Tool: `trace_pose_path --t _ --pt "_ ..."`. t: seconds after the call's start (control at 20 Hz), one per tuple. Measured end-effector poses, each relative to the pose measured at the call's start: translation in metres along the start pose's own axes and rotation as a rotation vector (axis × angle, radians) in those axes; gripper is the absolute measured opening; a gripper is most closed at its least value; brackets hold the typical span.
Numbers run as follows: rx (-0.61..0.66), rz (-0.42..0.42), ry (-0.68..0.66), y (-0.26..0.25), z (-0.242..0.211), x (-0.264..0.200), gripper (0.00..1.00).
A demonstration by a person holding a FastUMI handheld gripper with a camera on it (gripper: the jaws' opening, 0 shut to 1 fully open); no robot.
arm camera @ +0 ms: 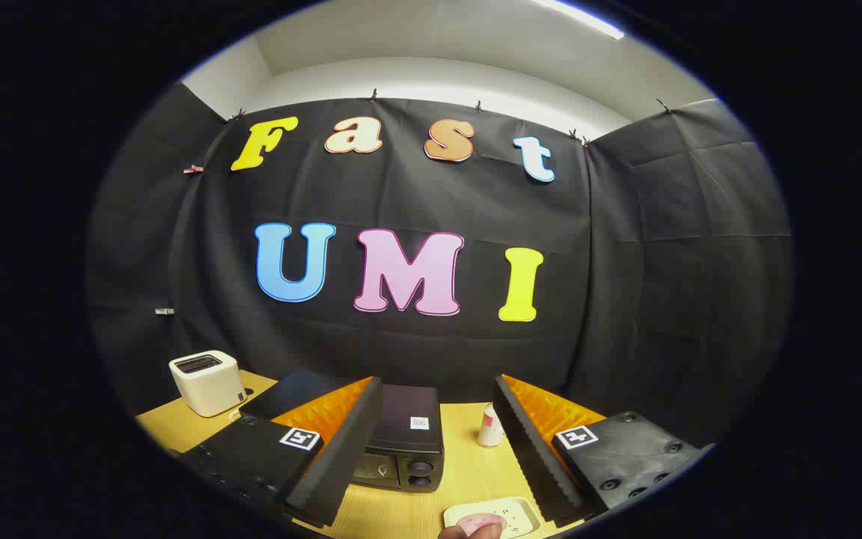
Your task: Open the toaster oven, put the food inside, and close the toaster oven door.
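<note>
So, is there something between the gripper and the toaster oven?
Nothing visible. The gripper is open above the table, and the toaster oven sits just ahead between its fingers. The small cup stands beside it.

The gripper (438,442) is held level above the table with its two fingers (341,449) spread wide apart, nothing between them. Each finger angles outward from its base toward its tip. Below the gap between the fingers, what looks like a person's fingertip (472,531) pokes in, mostly cut off.
</note>
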State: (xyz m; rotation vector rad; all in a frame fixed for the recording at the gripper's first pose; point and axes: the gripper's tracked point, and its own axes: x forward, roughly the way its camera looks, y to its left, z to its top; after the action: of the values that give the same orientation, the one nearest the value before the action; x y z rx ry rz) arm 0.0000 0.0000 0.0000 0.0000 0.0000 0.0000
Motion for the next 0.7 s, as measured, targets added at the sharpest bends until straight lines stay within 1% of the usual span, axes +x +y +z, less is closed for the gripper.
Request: trace_pose_path --t 0.7 --pt "0.008 0.0 -0.007 0.0021 0.0014 0.0001 0.97"
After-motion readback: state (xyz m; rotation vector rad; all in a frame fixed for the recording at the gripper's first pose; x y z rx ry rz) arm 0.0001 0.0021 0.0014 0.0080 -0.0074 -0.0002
